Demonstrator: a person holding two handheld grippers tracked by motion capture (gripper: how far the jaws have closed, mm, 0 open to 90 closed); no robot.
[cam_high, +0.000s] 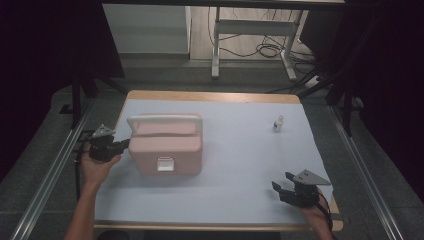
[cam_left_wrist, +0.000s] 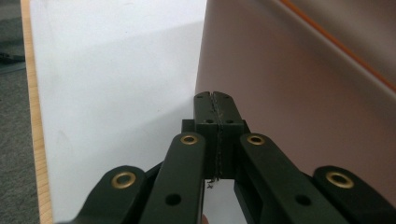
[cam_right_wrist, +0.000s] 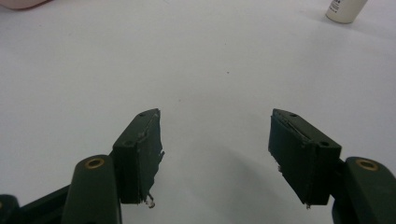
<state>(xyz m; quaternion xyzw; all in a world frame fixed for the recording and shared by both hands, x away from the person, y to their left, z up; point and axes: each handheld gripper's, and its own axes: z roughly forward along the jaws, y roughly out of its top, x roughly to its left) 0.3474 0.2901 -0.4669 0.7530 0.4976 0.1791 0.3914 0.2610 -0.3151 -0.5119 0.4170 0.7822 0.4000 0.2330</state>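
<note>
A pink box (cam_high: 166, 147) with a white handle (cam_high: 162, 120) and a white front latch sits left of centre on the white table cover (cam_high: 240, 165). My left gripper (cam_high: 126, 144) is shut with nothing between its jaws, and its tips sit right at the box's left side; I cannot tell whether they touch. In the left gripper view the closed jaws of the left gripper (cam_left_wrist: 215, 96) point at the pink wall (cam_left_wrist: 289, 93). My right gripper (cam_high: 281, 181) rests open near the front right corner, the right gripper (cam_right_wrist: 215, 114) holding nothing. A small white bottle (cam_high: 278, 122) stands far right.
The wooden table edge (cam_high: 210, 96) frames the cover. The bottle (cam_right_wrist: 345, 9) is ahead of the right gripper in its view. Metal rails (cam_high: 50, 170) run along both sides of the table. A desk frame and cables (cam_high: 260, 47) stand on the floor behind.
</note>
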